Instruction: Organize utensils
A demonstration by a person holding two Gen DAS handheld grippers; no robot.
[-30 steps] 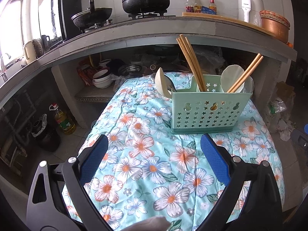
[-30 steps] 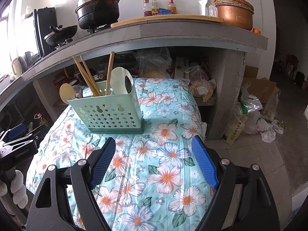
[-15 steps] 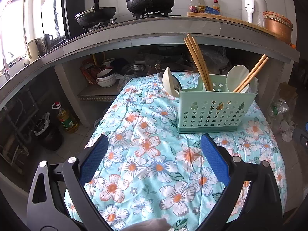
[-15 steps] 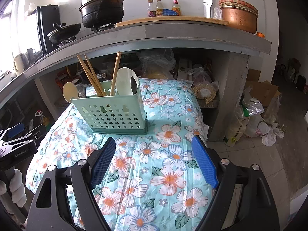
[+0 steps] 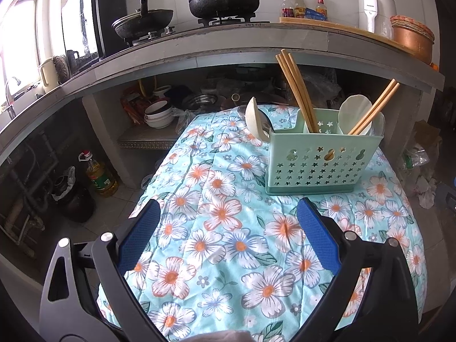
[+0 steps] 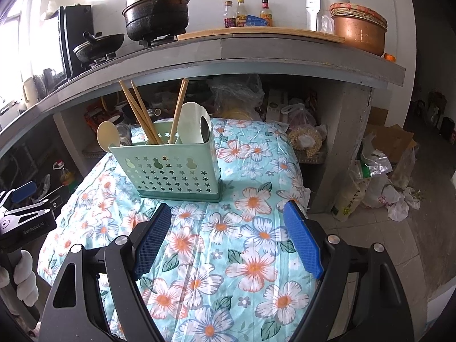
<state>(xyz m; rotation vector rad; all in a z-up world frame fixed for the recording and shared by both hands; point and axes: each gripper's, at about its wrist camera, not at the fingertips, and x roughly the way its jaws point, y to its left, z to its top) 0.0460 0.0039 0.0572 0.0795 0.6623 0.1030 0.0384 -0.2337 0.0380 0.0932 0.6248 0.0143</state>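
A mint green utensil holder stands on the flowered tablecloth. It also shows in the right wrist view. Wooden chopsticks and pale spoons stand in its compartments; one spoon sticks out at its left end. My left gripper is open and empty, short of the holder. My right gripper is open and empty, just short of the holder's right end.
A grey counter with pots, bottles and a copper bowl runs behind the table. Bowls and bags sit under it. An oil bottle stands on the floor at left. Bags lie on the floor at right.
Both grippers have drawn back and risen a little from the holder, which now sits farther away in both views. Both stay open and empty.
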